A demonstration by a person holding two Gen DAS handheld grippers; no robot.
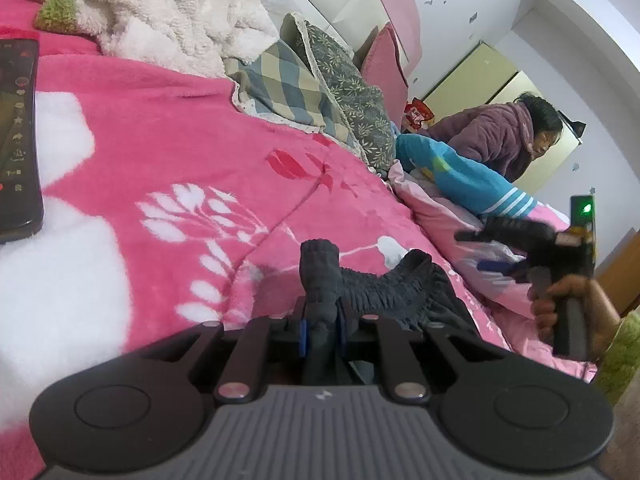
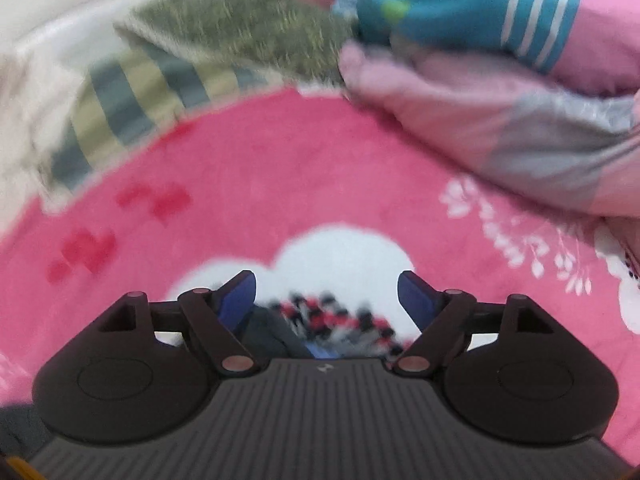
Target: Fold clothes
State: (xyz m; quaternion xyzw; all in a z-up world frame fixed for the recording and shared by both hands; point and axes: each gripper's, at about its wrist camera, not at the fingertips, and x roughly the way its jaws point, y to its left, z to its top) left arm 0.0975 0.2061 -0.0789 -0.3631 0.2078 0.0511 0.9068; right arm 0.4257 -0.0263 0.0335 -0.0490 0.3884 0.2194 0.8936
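Observation:
A dark grey garment (image 1: 400, 292) with a gathered elastic band lies crumpled on the pink floral blanket (image 1: 180, 128). My left gripper (image 1: 322, 320) is shut on a bunched fold of it that sticks up between the blue pads. To the right, a hand (image 1: 568, 308) holds my right gripper (image 1: 480, 250) above the bed. In the blurred right wrist view that gripper (image 2: 328, 292) stands open, pads wide apart. Beneath and behind the pads lie dark grey cloth (image 2: 268, 332) and a black, red and white patterned piece (image 2: 332, 316), touching neither pad.
A pink and grey jacket (image 2: 500, 120) and a blue striped garment (image 1: 460, 176) are piled at the right. Checked and leafy pillows (image 1: 280, 84) and a white fleece throw (image 1: 160, 12) lie at the bed's head. A dark phone (image 1: 16, 140) rests at the left. A person in a purple jacket (image 1: 500, 136) bends beside the bed.

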